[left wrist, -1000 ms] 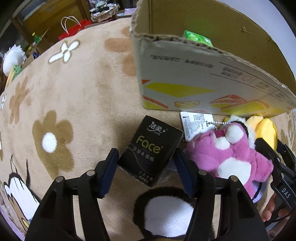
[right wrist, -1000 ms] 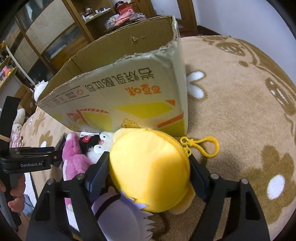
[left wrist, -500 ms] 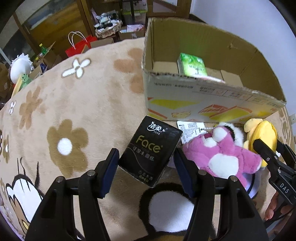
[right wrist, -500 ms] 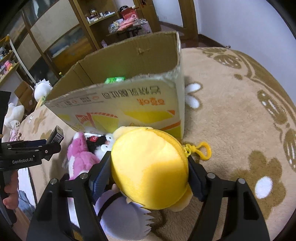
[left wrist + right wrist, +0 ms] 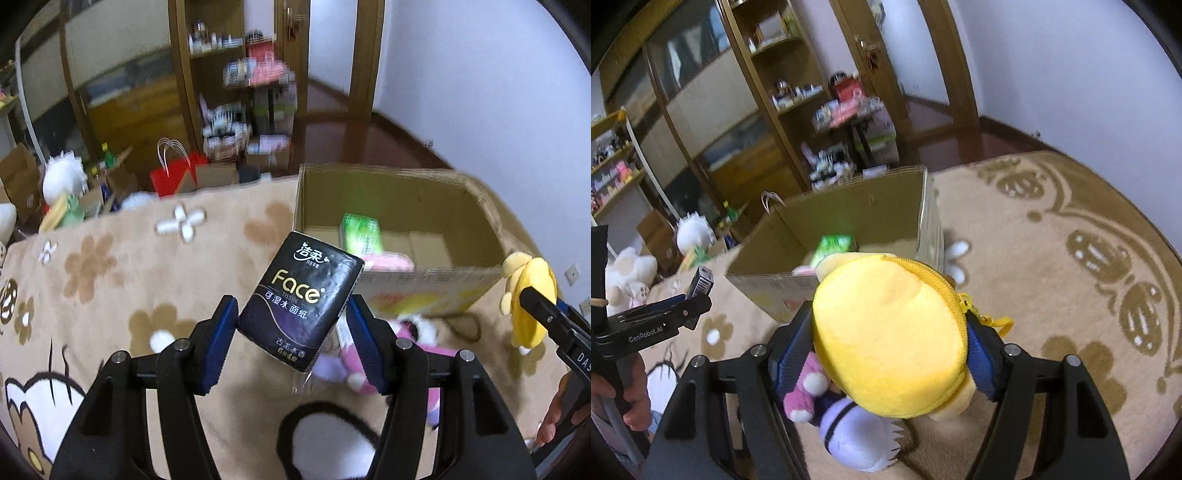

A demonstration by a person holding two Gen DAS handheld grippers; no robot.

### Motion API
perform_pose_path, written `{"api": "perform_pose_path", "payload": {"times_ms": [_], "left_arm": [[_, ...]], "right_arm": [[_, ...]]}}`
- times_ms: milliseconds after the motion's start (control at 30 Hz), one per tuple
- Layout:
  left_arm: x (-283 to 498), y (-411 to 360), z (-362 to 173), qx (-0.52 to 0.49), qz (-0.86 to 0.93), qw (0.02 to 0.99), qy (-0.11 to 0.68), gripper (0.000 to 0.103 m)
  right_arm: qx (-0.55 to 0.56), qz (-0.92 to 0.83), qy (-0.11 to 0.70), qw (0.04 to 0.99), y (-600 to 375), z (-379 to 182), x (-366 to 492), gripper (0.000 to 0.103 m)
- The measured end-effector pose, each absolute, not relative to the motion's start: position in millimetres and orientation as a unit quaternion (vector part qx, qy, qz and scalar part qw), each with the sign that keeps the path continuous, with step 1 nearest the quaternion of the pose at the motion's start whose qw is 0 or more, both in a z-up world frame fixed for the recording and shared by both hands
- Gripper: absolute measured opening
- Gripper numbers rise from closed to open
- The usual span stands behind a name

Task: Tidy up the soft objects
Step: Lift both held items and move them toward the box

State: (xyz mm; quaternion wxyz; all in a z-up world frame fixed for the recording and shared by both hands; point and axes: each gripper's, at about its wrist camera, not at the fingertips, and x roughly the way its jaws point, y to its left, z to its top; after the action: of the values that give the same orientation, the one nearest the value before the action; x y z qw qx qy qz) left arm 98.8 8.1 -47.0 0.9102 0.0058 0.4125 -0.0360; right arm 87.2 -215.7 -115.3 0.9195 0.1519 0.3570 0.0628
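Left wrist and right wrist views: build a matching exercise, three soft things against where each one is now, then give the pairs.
Things:
1. black tissue pack
2. yellow plush pouch
3. green tissue pack

Places:
A. inside the cardboard box
B. clamped in the left gripper
C. clamped in the right gripper

Pairs: 1-B, 2-C, 3-A

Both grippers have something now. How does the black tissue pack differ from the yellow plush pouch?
The black tissue pack is flat-faced, boxy and printed with lettering; the yellow plush pouch is rounded, fuzzy and plain, with a zipper and clip. The pack is narrower and sits tilted in the left gripper; the pouch bulges past the right gripper. Both are clamped and lifted near the cardboard box.
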Motion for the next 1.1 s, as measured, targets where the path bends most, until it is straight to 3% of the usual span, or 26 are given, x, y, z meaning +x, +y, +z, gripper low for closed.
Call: {"api": "perform_pose_path", "payload": {"times_ms": [233,467,667,933,1100], "left_arm": [[89.8,10.2,-20.5,-0.004,-0.031,0.943,0.331,0.06],[96.6,12.6,-14.7,-0.015,-0.033,0.952,0.303,0.06],[111.1,9.5,-17.3,-0.013,-0.036,0.954,0.296,0.06],[131.6,11.0,-21.9,-0.023,-0.056,0.949,0.308,0.048],[144.5,10.9,-33.8,-0.028,-0.059,0.94,0.336,0.048]], "right_arm": [[0.148,0.061,0.306,0.939,-217.4,-89.3,77.7,0.078],[0.139,0.059,0.274,0.95,-216.7,-73.2,77.1,0.078],[0.137,0.06,0.259,0.954,-217.7,-68.5,87.2,0.078],[0.133,0.051,0.239,0.961,-217.9,-66.9,97.7,0.078],[0.128,0.056,0.248,0.959,-214.8,-74.2,111.7,0.078]]}}
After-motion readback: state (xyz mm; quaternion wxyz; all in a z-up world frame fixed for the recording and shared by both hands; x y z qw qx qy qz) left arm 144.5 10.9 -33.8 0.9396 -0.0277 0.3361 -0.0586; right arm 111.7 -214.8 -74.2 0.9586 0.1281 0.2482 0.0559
